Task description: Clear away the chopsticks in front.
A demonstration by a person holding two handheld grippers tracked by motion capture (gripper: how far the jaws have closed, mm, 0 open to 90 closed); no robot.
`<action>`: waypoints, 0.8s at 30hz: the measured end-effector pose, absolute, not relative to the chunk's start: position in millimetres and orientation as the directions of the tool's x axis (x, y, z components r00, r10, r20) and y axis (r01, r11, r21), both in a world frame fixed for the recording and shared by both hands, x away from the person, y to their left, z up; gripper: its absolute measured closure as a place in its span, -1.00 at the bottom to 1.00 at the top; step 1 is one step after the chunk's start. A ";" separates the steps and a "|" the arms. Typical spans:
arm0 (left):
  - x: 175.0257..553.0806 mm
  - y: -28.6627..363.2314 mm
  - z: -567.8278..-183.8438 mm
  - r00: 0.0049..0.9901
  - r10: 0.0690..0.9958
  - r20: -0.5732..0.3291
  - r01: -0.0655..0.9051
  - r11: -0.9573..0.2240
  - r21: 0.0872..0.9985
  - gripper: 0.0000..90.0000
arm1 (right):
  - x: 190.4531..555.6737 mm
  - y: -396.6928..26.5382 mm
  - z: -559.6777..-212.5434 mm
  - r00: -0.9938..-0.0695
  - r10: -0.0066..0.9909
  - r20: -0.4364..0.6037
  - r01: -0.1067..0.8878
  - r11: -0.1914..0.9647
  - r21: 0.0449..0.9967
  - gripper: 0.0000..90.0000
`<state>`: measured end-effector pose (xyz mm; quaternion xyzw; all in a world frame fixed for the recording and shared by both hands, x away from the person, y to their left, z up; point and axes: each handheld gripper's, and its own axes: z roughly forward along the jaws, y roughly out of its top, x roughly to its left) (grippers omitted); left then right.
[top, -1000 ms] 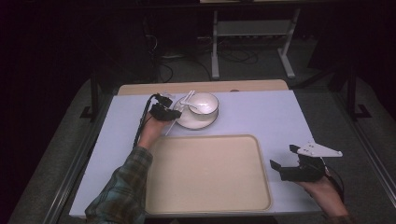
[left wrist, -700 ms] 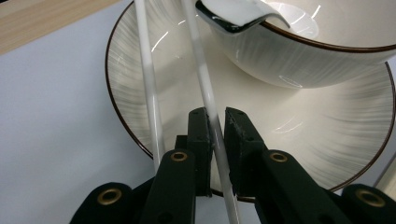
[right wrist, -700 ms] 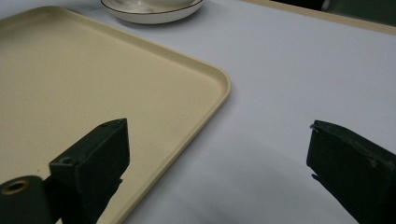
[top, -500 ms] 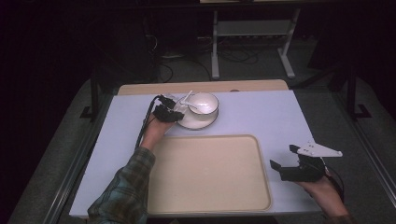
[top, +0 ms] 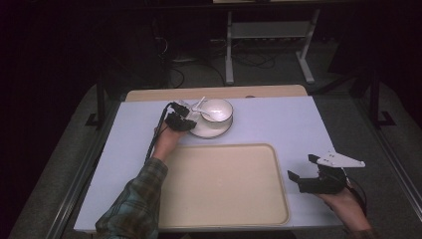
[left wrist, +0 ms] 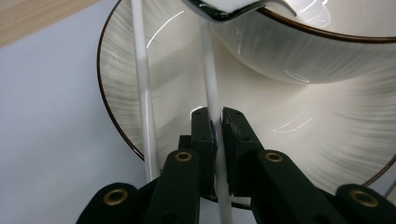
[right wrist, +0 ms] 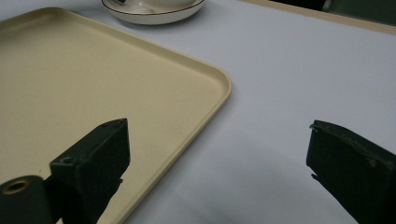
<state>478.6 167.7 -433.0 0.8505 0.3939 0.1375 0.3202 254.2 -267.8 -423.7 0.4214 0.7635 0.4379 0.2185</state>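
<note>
Gripping a thin white chopstick (left wrist: 211,74) between clenched jaws that had just been closing, the left gripper (left wrist: 218,122) sat over the white brown-rimmed ceramic plate (left wrist: 116,70) bearing a matching bowl (left wrist: 299,51). The right gripper (right wrist: 217,154) hung released beside the beige plastic tray (right wrist: 93,93).

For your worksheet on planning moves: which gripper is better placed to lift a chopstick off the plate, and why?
Left. The left gripper is shut on one white chopstick over the plate, beside the bowl. The right gripper is open, low by the tray corner, far off.
</note>
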 end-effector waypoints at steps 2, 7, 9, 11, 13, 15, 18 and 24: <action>479.0 168.7 -432.9 0.644 0.764 -0.022 0.589 -0.477 0.652 0.86 | 254.2 -267.9 -423.7 -0.549 0.835 0.035 0.452 0.262 0.853 -0.87; 479.1 169.0 -432.5 0.627 0.778 -0.027 0.602 -0.463 0.651 0.88 | 254.3 -267.9 -423.6 -0.549 0.835 0.036 0.453 0.261 0.853 -0.87; 478.7 168.5 -431.9 0.624 0.781 -0.026 0.603 -0.461 0.651 0.88 | 254.2 -267.9 -423.6 -0.549 0.835 0.036 0.452 0.261 0.853 -0.87; 478.2 168.3 -431.2 0.617 0.787 -0.032 0.608 -0.450 0.654 0.88 | 254.1 -267.9 -423.6 -0.549 0.835 0.037 0.453 0.260 0.853 -0.87; 477.9 168.6 -429.9 0.613 0.790 -0.037 0.611 -0.443 0.657 0.88 | 254.1 -268.1 -423.5 -0.549 0.835 0.036 0.452 0.260 0.853 -0.87; 477.6 169.3 -428.5 0.612 0.790 -0.038 0.610 -0.440 0.659 0.88 | 254.0 -268.2 -423.5 -0.549 0.835 0.037 0.452 0.259 0.854 -0.87; 477.2 172.4 -425.5 0.606 0.793 -0.059 0.617 -0.422 0.664 0.89 | 254.1 -268.6 -423.5 -0.549 0.835 0.036 0.450 0.260 0.854 -0.87; 475.1 178.2 -419.0 0.599 0.798 -0.060 0.618 -0.414 0.668 0.89 | 253.9 -268.7 -423.3 -0.548 0.836 0.036 0.450 0.258 0.855 -0.87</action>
